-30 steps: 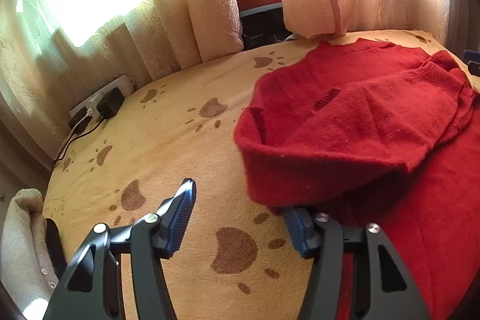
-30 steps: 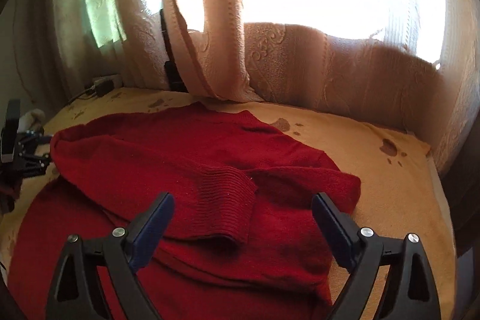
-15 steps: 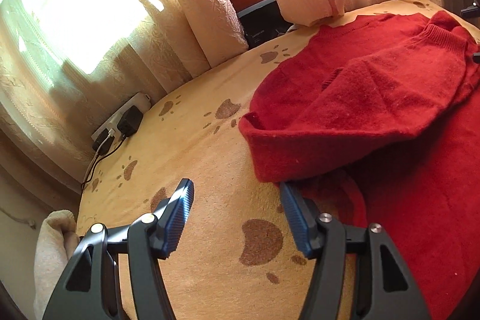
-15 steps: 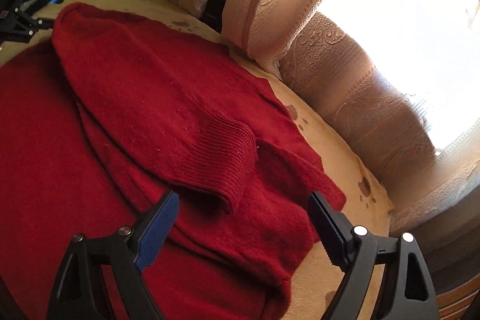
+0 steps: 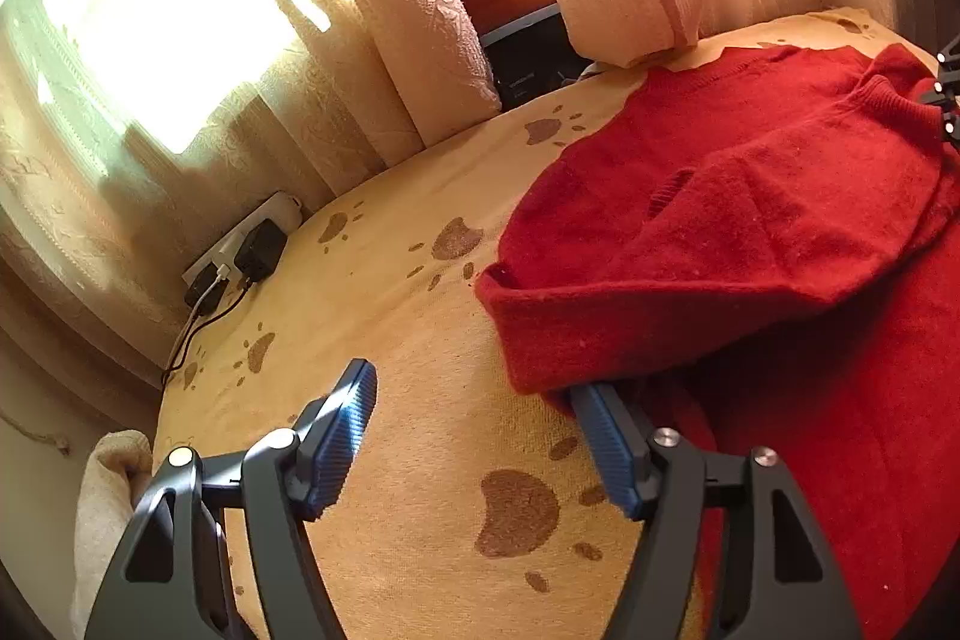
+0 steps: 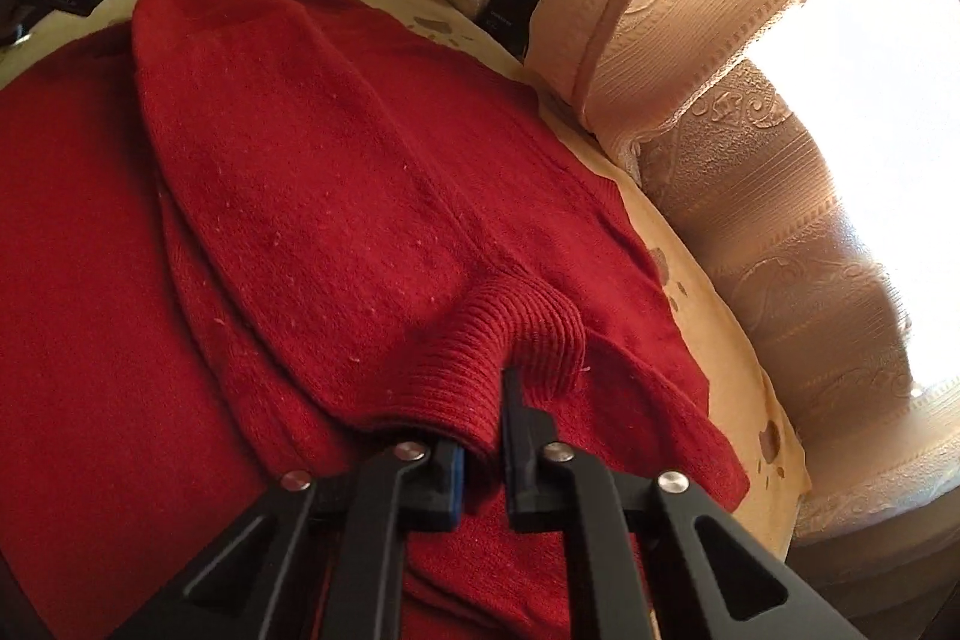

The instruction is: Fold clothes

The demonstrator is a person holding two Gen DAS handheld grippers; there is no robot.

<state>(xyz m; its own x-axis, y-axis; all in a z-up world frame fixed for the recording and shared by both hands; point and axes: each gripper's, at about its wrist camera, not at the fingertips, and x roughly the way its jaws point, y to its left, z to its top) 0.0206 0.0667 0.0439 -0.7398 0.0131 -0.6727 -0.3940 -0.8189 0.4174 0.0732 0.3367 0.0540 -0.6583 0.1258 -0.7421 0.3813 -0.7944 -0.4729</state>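
The right gripper [image 6: 480, 436] is clamped on the ribbed cuff [image 6: 510, 340] of the red sweater [image 6: 300, 172]. The left gripper [image 5: 474, 436] gapes wide over the paw-print blanket [image 5: 384, 316], the sweater's fold at two o'clock.

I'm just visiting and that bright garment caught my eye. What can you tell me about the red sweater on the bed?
The red sweater is a fuzzy knit, lightly pilled, lying spread on a yellow paw-print bedspread. One sleeve is folded across the body. Its ribbed cuff is pinched between the closed jaws of the right gripper. The left gripper is open at the sweater's folded edge, one finger tucked just beneath it. A small slit-like opening shows near the fold.
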